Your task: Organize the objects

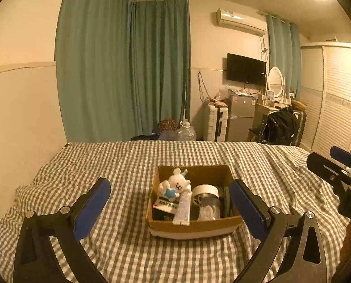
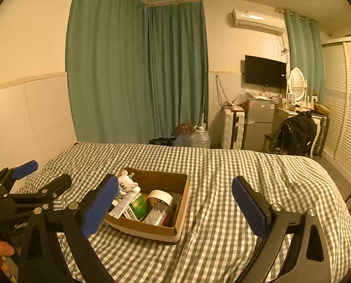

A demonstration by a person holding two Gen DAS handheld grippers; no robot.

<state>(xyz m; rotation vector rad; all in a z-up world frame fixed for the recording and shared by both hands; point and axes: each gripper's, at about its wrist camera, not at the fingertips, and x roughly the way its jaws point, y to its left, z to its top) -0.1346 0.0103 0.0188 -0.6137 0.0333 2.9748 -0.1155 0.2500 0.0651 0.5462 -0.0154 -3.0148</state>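
A brown cardboard box (image 1: pixel 194 228) (image 2: pixel 152 232) sits on the checked bedspread (image 1: pixel 128 165). Inside it are a white bear toy (image 1: pixel 175 184) (image 2: pixel 127 184), a white tube (image 1: pixel 182 206) (image 2: pixel 126 204), a green carton (image 1: pixel 163 208) (image 2: pixel 139 208) and a clear jar with a white lid (image 1: pixel 207 200) (image 2: pixel 160 212). My left gripper (image 1: pixel 169 184) (image 2: pixel 43 174) is open, hovering just before the box, which shows between its fingers. To the right of the box, my right gripper (image 2: pixel 175 182) (image 1: pixel 336 162) is open and holds nothing.
The bed meets a cream wall (image 1: pixel 22 118) on the left. Beyond its far edge hang green curtains (image 1: pixel 128 70), with a water bottle (image 1: pixel 187 132), a white suitcase (image 1: pixel 216 122), a small fridge (image 1: pixel 241 118), and a chair with a black bag (image 1: pixel 281 127). A hand (image 2: pixel 1 250) holds the left gripper.
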